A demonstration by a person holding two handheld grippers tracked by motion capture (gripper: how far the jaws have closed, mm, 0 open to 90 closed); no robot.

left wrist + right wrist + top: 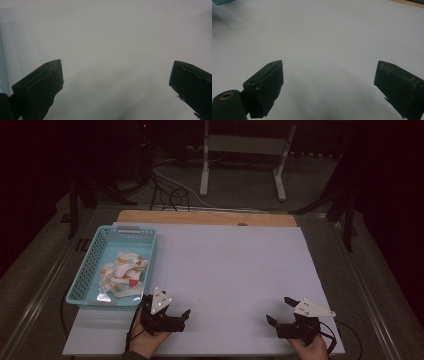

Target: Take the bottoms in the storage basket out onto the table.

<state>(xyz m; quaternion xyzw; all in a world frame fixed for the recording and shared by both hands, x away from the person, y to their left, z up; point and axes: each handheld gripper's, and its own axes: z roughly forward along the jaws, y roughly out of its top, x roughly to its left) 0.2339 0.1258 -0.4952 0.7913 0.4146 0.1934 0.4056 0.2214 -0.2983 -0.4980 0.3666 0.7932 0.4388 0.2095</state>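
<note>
A light blue plastic basket stands at the left of the white board. In it lies a crumpled white cloth with orange and green patches. My left gripper rests near the board's front edge, just right of the basket's near corner, and it is open. In the left gripper view its jaws stand wide apart over bare white surface. My right gripper sits at the front right of the board. It is open too, with nothing between its jaws.
The white board lies on a wooden tabletop whose strip shows at the back. Behind the table stand a white metal frame and black cables on the floor. Dark stands flank both sides.
</note>
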